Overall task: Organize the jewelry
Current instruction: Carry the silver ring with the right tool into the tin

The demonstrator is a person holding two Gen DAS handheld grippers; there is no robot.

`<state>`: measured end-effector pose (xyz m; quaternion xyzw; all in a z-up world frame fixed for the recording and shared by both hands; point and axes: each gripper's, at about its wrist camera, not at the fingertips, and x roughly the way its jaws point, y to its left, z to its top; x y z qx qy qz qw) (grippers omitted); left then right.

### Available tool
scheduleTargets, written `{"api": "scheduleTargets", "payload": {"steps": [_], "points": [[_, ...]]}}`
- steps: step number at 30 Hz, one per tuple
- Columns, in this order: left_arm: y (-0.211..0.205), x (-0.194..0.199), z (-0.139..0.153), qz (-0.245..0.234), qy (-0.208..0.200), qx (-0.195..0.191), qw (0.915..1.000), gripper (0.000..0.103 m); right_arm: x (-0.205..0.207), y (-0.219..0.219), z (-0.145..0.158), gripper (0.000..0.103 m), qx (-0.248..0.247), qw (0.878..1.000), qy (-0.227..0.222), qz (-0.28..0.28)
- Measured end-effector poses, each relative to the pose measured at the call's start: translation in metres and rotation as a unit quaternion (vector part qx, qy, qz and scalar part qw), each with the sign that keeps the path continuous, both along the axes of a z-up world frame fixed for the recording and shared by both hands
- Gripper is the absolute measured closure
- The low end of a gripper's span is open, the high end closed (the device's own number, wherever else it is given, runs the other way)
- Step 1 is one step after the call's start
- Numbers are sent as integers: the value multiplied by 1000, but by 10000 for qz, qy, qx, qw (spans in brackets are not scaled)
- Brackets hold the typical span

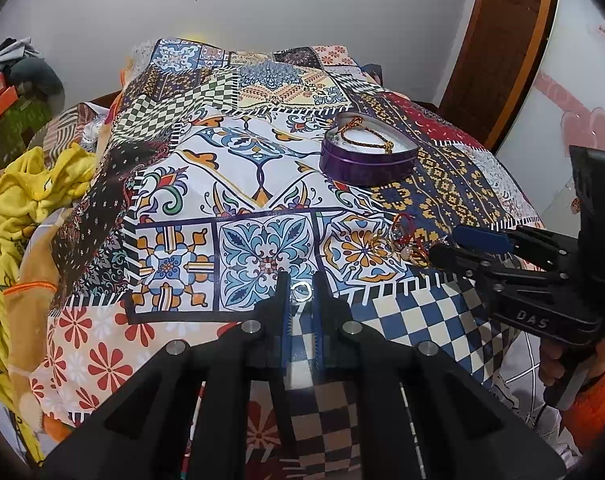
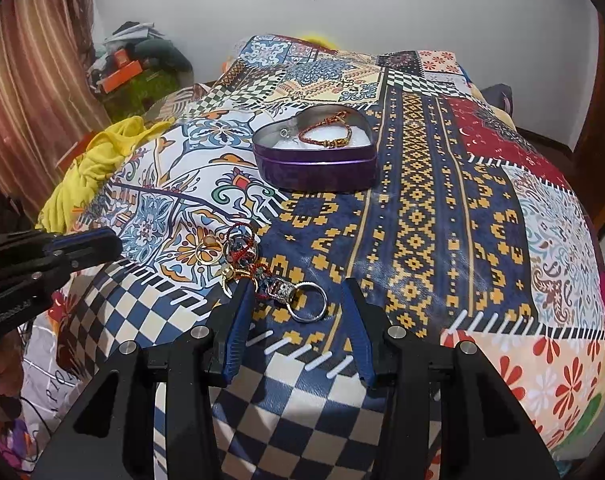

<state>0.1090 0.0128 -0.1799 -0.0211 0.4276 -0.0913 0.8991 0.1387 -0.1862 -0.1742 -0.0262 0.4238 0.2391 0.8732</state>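
A patchwork-printed bedspread covered the whole work surface, with crumpled yellow cloth heaped at its far left edge. On it stood one purple heart-shaped tin, lid off and white-lined, holding one braided red-and-gold bracelet and one small silver piece near its left wall.

Nearer the cameras lay one loose cluster of jewellery (thin gold rings, red cord, a bead or two, too tangled to count exactly), with one beaded charm on a large silver ring at its near end.

The right gripper had its jaws spread, and the silver ring lay on the cloth between them, touched by neither pad. The left gripper had its jaws pressed nearly together, pinching one small silver ring at the fingertips, above the cloth and well short of the tin.

From here the likeliest trouble is that small ring slipping from so slight a grip and vanishing into the busy print. If the right jaws close on the silver ring, the red cord might drag the whole cluster along, since the pieces seem entangled. The soft bedding could also let the tin tip under a careless nudge.
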Motion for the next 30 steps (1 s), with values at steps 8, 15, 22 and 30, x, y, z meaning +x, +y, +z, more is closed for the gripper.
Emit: {"api": "scheduleTargets", "payload": {"steps": [8, 15, 22, 30], "points": [[-3, 4, 6, 22, -141, 35, 9999, 95, 0, -5, 2, 76, 62, 10000, 0, 16], [-10, 13, 20, -45, -400, 97, 9991, 95, 1, -13, 18, 76, 94, 9995, -239, -159], [-17, 27, 42, -130, -763, 102, 9969, 95, 12, -26, 43, 76, 326, 9974, -500, -408], [-24, 47, 60, -190, -1061, 8, 9942, 95, 26, -33, 66, 76, 428, 9943, -825, -522]]}}
